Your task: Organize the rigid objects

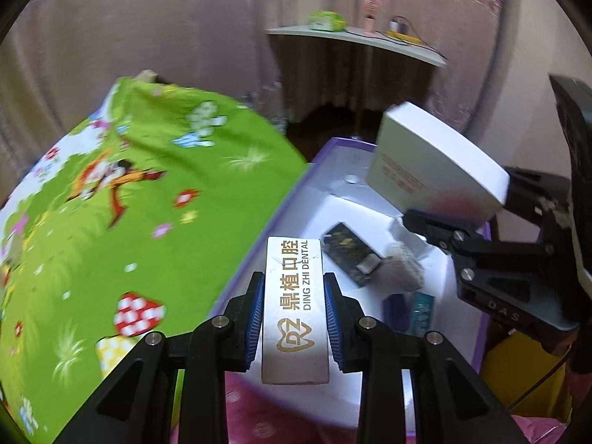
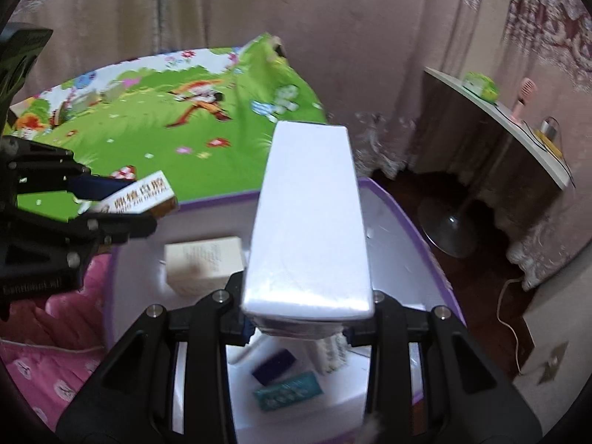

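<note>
Nearest the left wrist lens, a narrow white carton lettered DING ZHI DENTAL (image 1: 295,307), clamped lengthwise between the blue-padded fingers (image 1: 254,309) of the left gripper (image 1: 295,305), held above the near left edge of a purple-rimmed white tray (image 1: 259,236). In the right wrist view, the same carton (image 2: 142,196) seen off to the left, pinched in the left gripper (image 2: 111,203), hanging over the tray's purple rim (image 2: 425,229). Closest to the right lens, a large white box (image 2: 309,229), gripped on both sides low down by the right gripper (image 2: 309,318), standing tall and filling the middle of the view; pads mostly hidden behind it. From the left side, that white box (image 1: 436,159) tilted above the tray's far right part, red print on its face, pinched at its lower corner by the right gripper (image 1: 433,222). Lying in the tray: a dark packet with gold speckles (image 1: 349,257), just beside it a pale blurred bundle (image 1: 403,266), nearer the rim a purple item (image 1: 397,309) touching a teal packet (image 1: 421,312). Also in the tray through the right lens, a cream box (image 2: 203,262) left of the held white box, plus the purple item (image 2: 273,366) and teal packet (image 2: 286,394) below it. Left of the tray, a green cartoon-printed cloth (image 1: 122,199) with mushrooms and flowers. Pink fabric (image 2: 48,355) at the near edge. Behind, draped curtains (image 2: 333,37) and a white shelf (image 1: 355,39) carrying a green object (image 1: 327,20) and a pink fan (image 1: 370,9).
</note>
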Demonstrator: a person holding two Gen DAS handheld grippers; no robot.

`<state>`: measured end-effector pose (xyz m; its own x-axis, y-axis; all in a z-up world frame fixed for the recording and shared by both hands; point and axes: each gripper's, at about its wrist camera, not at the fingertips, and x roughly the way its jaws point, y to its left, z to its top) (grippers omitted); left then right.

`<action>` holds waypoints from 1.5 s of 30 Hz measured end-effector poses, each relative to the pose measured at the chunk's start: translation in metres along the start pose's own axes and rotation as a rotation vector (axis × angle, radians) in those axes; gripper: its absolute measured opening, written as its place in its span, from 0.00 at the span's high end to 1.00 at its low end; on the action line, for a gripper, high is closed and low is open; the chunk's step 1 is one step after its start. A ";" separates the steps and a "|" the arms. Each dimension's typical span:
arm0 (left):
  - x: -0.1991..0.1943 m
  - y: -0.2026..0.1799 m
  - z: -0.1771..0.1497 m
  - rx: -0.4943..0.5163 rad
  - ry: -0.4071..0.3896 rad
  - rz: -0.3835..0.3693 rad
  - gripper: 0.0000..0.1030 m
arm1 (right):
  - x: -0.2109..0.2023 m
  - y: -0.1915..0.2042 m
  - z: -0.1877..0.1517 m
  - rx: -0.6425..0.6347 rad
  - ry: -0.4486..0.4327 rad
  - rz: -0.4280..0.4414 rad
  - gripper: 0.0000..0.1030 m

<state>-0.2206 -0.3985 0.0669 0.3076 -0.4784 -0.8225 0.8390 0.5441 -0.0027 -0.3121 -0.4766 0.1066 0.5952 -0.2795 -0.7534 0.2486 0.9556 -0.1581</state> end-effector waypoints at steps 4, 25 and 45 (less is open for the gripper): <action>0.014 -0.009 -0.001 -0.016 0.019 -0.175 0.66 | 0.003 -0.019 -0.007 0.020 0.054 -0.037 0.62; -0.095 0.312 -0.184 -0.672 -0.069 0.556 0.30 | 0.055 0.204 0.098 -0.282 0.026 0.330 0.29; -0.113 0.416 -0.269 -0.953 -0.021 0.707 0.12 | 0.254 0.427 0.281 0.012 0.112 0.531 0.29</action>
<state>-0.0270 0.0671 0.0062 0.5835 0.1280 -0.8020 -0.1894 0.9817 0.0189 0.1600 -0.1653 0.0265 0.5561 0.2539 -0.7914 -0.0551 0.9614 0.2697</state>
